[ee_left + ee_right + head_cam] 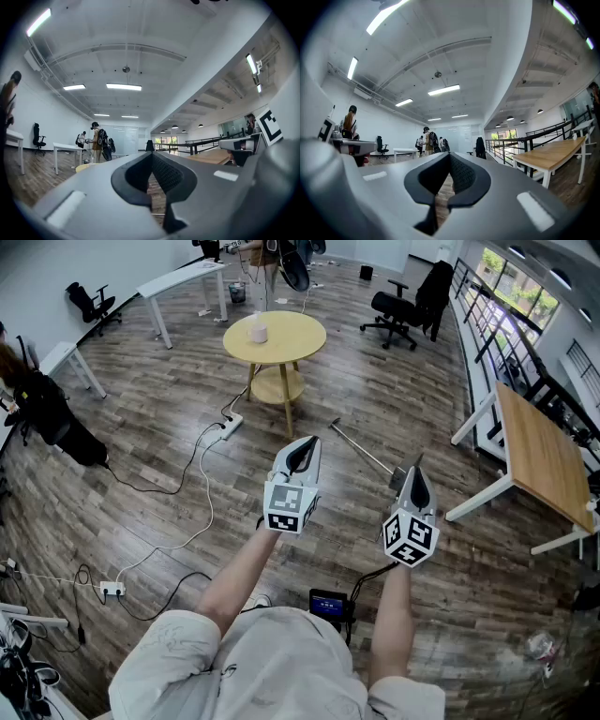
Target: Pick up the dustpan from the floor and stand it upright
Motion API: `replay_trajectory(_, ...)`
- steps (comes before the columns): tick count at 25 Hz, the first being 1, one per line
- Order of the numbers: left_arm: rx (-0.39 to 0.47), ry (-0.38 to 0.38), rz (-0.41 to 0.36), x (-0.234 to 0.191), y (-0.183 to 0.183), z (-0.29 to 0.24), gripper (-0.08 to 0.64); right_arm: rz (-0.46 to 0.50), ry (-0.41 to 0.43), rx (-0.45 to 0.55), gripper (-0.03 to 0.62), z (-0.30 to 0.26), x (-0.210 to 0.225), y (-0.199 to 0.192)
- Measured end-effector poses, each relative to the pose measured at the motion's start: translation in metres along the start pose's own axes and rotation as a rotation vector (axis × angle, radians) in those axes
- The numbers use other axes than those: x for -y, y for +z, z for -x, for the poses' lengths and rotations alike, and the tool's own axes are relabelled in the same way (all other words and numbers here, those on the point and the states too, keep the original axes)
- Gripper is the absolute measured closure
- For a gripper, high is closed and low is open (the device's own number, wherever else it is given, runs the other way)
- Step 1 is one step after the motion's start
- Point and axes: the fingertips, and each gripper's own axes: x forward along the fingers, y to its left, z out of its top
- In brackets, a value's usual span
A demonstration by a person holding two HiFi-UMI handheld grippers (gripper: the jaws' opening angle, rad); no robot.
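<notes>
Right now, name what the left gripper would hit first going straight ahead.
Nothing near: the left gripper aims level, seemingly passing above and right of the round yellow table. Beyond it the way looks free, though depth is unclear.

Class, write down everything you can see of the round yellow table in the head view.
The round table has a pale yellow, wood-like top, a smaller round shelf beneath it and slim splayed legs. It stands upright on the wood-plank floor. A small pale object, too small to identify, sits on the top. A white power strip lies on the floor near its feet.
</notes>
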Motion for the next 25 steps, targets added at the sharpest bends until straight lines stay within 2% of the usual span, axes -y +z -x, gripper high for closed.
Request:
replay_trajectory(5,0.006,-0.011,-0.001,0.055,-0.024,0.002,0.541,0.000,-0.006,0.002,0.588,0.029,0.049,-0.023)
replay_trajectory(9,0.006,-0.030,-0.006,0.130,-0.033,-0.022,0.541,-0.009,-0.016,0.004,0.588,0.044,0.121,-0.028)
replay_trajectory(13,-0.004,-0.045,-0.015,0.220,-0.040,-0.063,0.541,-0.035,-0.013,0.000,0.587,0.051,0.216,-0.030)
replay_trajectory(16,-0.017,-0.044,-0.013,0.270,-0.053,-0.091,0.541,-0.005,0.007,-0.015,0.586,0.050,0.269,-0.041)
replay_trajectory(20,-0.035,-0.037,-0.009,0.289,-0.078,-0.115,0.541,0.001,0.000,-0.035,0.584,0.037,0.300,-0.065)
replay_trajectory(25,-0.040,-0.023,-0.012,0.265,-0.100,-0.161,0.541,0.008,0.004,-0.055,0.585,-0.019,0.305,-0.086)
